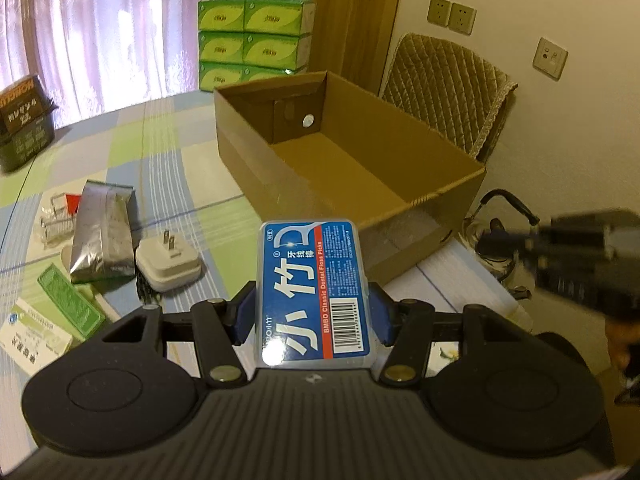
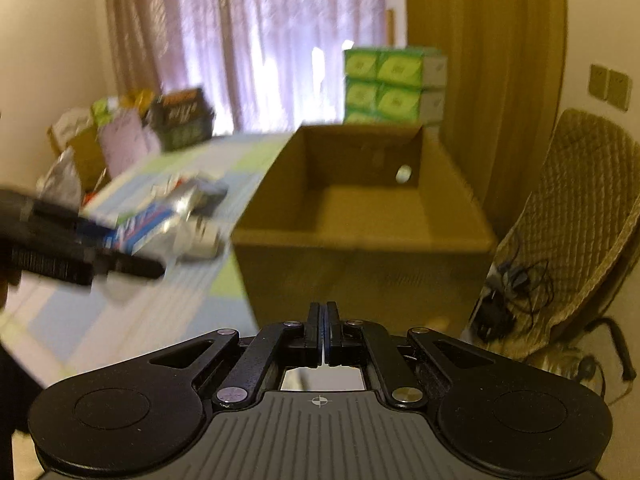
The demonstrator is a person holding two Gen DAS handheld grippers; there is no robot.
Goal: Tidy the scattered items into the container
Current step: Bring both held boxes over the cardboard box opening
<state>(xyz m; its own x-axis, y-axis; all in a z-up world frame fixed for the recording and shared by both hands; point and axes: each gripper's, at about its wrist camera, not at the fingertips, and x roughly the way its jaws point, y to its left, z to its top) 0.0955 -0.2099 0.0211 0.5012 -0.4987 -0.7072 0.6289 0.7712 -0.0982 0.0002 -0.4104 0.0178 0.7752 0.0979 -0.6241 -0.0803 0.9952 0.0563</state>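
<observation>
- One blue floss-pick box (image 1: 314,292), clamped by its long sides in the left gripper (image 1: 314,312), points lengthwise straight at the open cardboard box (image 1: 460,196) just ahead.
- Nothing stands between the load and the cardboard box's near wall; the left gripper is clearly the nearer one.
- Pressed shut on nothing, the right gripper (image 2: 324,330) hangs off the counter (image 1: 216,184) edge, facing the same cardboard box.
- Left of the held floss-pick box lie a white plug adapter (image 1: 168,264), a silver foil pouch (image 1: 103,232) and a green packet (image 1: 68,306), all waiting on the counter.
- A quilted chair (image 1: 448,88) stands beyond the box.
</observation>
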